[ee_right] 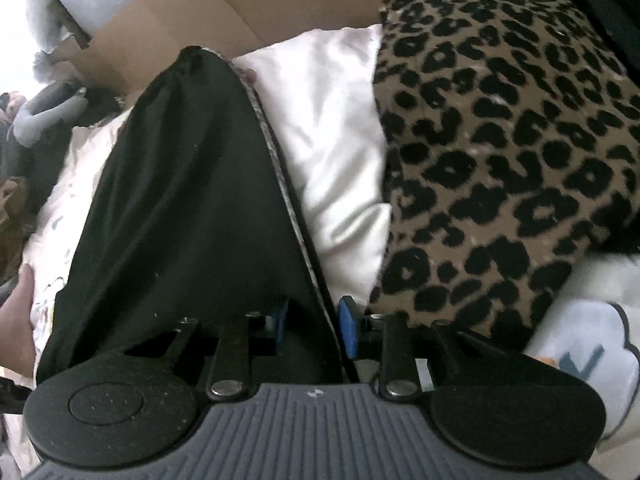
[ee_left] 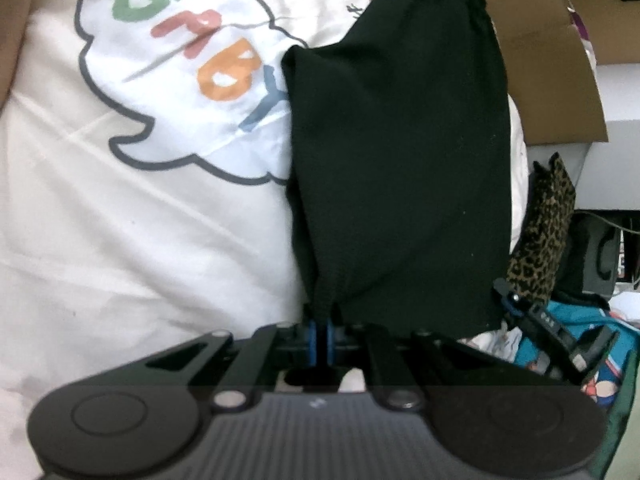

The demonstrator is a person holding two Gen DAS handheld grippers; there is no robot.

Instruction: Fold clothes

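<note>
The left gripper (ee_left: 320, 330) is pinching a corner of the black knit garment (ee_left: 400, 152); the right gripper (ee_right: 314, 328) is clamping its other edge. It is hanging over the cream printed bedsheet (ee_left: 140, 240), leopard-print cushion (ee_right: 500, 140) beyond.

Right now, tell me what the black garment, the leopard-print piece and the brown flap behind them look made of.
Black garment: matte knit, probably cotton jersey; it drapes limp from both hand-held grippers. Leopard-print piece: fuzzy, brushed-looking fabric, maybe fleece or plush; the spot edges look soft. Brown flap: plain cardboard, flat, stiff and creased along a fold line.
</note>
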